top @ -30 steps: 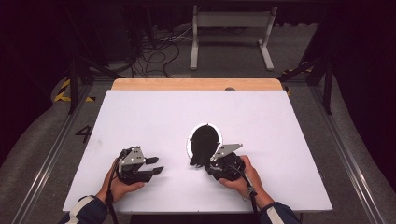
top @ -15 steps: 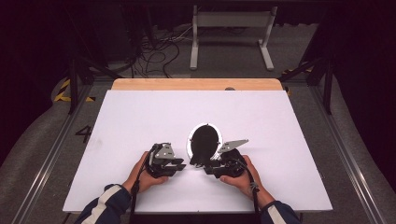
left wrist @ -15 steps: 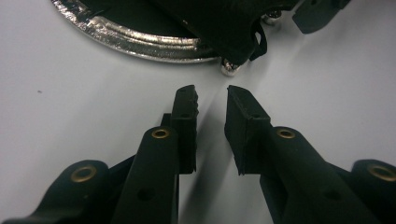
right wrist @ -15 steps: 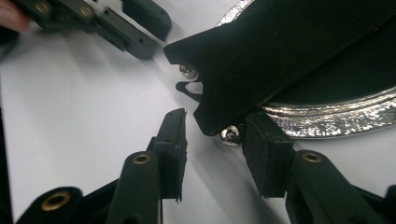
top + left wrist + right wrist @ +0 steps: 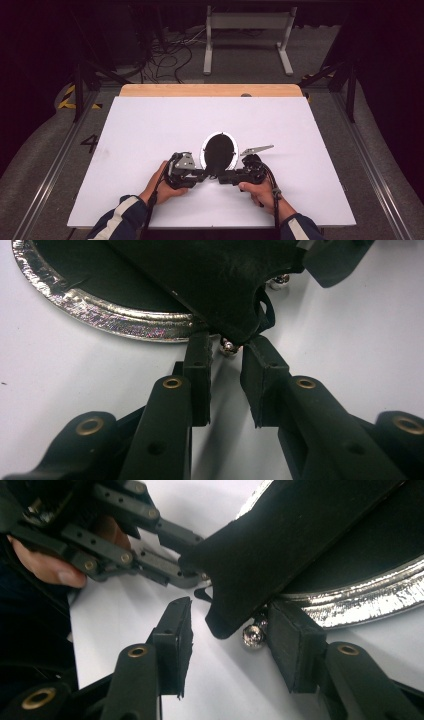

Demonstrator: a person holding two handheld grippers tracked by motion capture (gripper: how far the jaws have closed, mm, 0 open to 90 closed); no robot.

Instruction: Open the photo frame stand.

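Observation:
An oval black dish with a shiny silver rim [image 5: 219,150] lies on the white table [image 5: 150,125]. A black flap [image 5: 220,285] [image 5: 280,545] lies over its near edge, with a small metal stud [image 5: 254,635] [image 5: 228,346] under its corner. My left gripper [image 5: 202,173] [image 5: 229,347] comes in from the left. Its jaws have just closed and are shut on the flap's corner. My right gripper [image 5: 222,176] [image 5: 230,615] faces it from the right. Its jaws have just been opening and are open, with the flap's corner and the stud between them.
The silver rim [image 5: 110,320] [image 5: 370,595] curves just beyond both sets of jaws. A wooden strip [image 5: 210,90] runs along the table's far edge. Cables and a metal stand [image 5: 247,35] sit on the floor beyond it. Metal rails flank the table.
The left hand has slid right from the table's near left to the dish's near edge. The right gripper has stayed at the dish, and the two grippers now meet tip to tip.

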